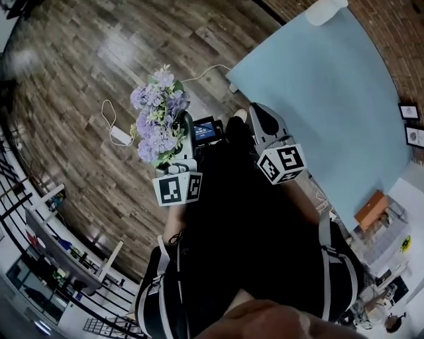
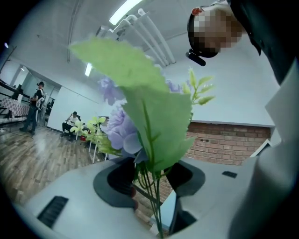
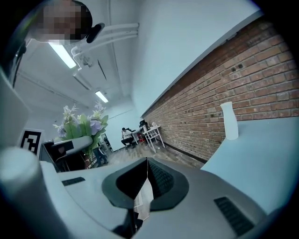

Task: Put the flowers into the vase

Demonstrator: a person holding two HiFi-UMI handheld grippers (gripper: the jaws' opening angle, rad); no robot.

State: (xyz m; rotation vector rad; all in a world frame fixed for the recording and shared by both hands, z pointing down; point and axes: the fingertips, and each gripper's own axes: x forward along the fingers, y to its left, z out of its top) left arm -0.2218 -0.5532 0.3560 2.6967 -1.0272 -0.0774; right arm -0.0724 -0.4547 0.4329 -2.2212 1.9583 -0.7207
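A bunch of purple artificial flowers (image 1: 159, 122) with green leaves stands upright in my left gripper (image 1: 182, 142), over the wooden floor. In the left gripper view the thin green stems (image 2: 152, 186) run between the jaws, which are shut on them, and a big leaf (image 2: 154, 126) fills the middle. A white vase (image 1: 326, 10) stands at the far end of the light blue table (image 1: 331, 99). My right gripper (image 1: 257, 112) sits near the table's edge, its jaws closed together with nothing between them (image 3: 146, 164). From there the vase (image 3: 229, 121) shows ahead to the right, the flowers (image 3: 81, 123) to the left.
A white power strip with cable (image 1: 119, 136) lies on the wooden floor (image 1: 79, 79). A brick wall (image 3: 224, 88) runs behind the table. Railings and shelves (image 1: 40, 245) stand at the left. Seated people and small tables (image 3: 140, 135) are far off.
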